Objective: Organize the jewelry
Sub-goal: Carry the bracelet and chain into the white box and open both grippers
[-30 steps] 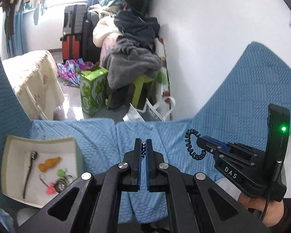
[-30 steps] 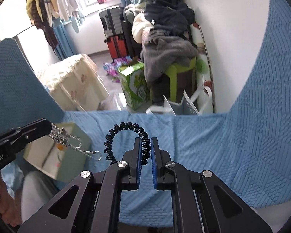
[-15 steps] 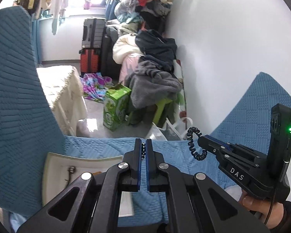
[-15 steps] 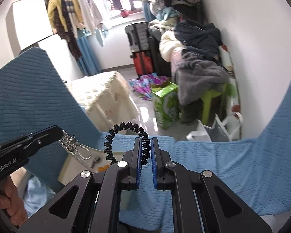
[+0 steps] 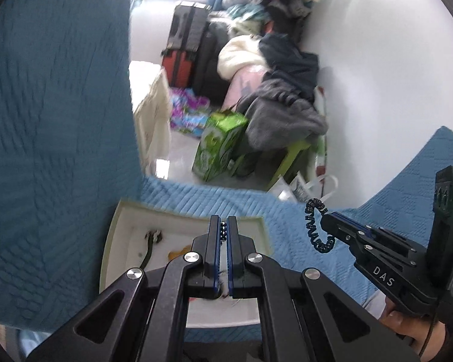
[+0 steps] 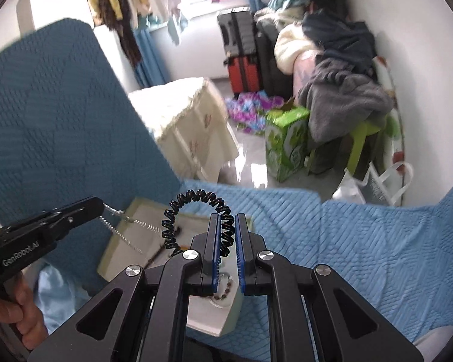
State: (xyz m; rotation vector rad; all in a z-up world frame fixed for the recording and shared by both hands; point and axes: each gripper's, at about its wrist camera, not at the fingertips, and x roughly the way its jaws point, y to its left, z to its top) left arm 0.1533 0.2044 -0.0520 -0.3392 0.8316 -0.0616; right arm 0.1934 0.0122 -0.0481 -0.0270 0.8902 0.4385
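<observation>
My left gripper [image 5: 223,223] is shut on a beaded metal chain [image 5: 223,233] and hangs over a shallow white tray [image 5: 113,232] on the blue quilt. In the right wrist view that chain [image 6: 142,225] trails from the left gripper [image 6: 101,206] across the tray [image 6: 142,206]. My right gripper [image 6: 226,220] is shut on a black coiled band [image 6: 196,197], which arches up and to the left of its fingers. The left wrist view shows the right gripper [image 5: 326,218] and its band [image 5: 315,226] just right of the tray. A dark hair stick [image 5: 149,249] and an orange piece [image 5: 176,253] lie in the tray.
A blue quilt [image 6: 362,241] covers the bed and rises at the left. Past the bed's edge are a green carton [image 6: 284,144], a cream-covered table [image 6: 184,120], suitcases [image 6: 241,57] and piled clothes [image 6: 341,90] along a white wall. A hand [image 6: 21,310] grips the left handle.
Both grippers have swung left, so the tray now lies under the left gripper's fingers instead of at the far left. The chain swings toward the tray. Both grips are unchanged.
</observation>
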